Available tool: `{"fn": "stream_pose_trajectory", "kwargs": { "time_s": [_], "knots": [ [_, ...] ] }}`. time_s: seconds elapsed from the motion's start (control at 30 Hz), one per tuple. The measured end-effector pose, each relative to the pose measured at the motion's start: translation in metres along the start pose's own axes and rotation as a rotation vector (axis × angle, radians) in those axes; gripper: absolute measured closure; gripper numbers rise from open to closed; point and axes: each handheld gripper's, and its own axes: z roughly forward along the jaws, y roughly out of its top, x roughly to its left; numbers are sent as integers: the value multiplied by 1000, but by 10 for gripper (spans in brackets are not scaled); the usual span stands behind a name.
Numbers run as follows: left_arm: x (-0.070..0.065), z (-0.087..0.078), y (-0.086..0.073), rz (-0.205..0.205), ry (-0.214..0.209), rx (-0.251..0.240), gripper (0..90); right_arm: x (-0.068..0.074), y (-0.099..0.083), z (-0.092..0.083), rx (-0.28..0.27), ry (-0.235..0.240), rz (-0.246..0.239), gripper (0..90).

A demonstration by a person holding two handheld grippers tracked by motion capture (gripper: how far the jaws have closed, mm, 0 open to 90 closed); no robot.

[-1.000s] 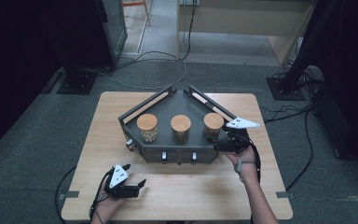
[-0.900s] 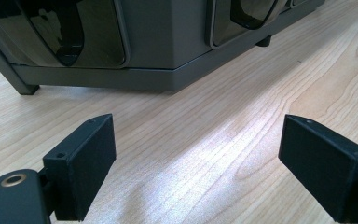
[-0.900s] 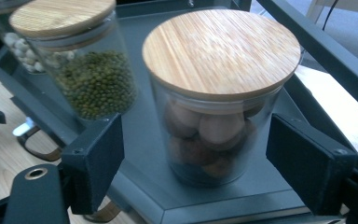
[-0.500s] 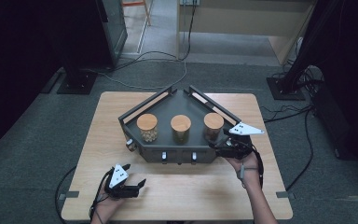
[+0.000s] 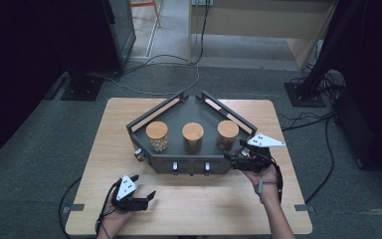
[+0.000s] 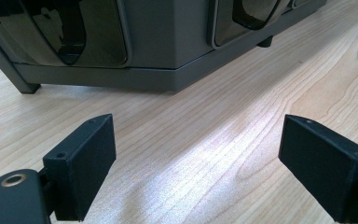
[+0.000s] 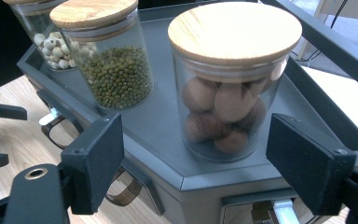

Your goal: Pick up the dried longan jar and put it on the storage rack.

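Note:
A dark grey angular tray (image 5: 175, 113) stands mid-table with three wood-lidded glass jars. The left jar (image 5: 157, 135) holds pale seeds, the middle jar (image 5: 192, 137) green beans, the right jar (image 5: 227, 133) brown nuts. My right gripper (image 5: 232, 156) hovers at the tray's front right corner. It is open, and the nut jar (image 7: 223, 116) stands just beyond its jaws, untouched. In the right gripper view the bean jar (image 7: 116, 74) and the seed jar (image 7: 51, 42) are behind it. My left gripper (image 5: 144, 185) rests low near the table's front left. It is open over bare wood (image 6: 196, 158) and faces the tray's base (image 6: 168, 46).
Small white switches (image 5: 174, 166) and a round knob (image 5: 140, 155) sit on the tray's front face. The wooden table (image 5: 204, 204) has free room along its near side. Cables (image 5: 169, 62) and dark stands lie on the floor behind.
My right gripper has drifted slightly back toward the near edge, with its jaws unchanged. The left gripper and the jars have stayed put.

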Motion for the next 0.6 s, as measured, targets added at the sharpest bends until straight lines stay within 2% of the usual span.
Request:
{"fn": "stream_pose_trajectory", "kwargs": {
  "time_s": [0.6],
  "knots": [
    [0,0,0,-1,0,-1,108,0,-15,-3,-9,10,13,190]
  ]
}}
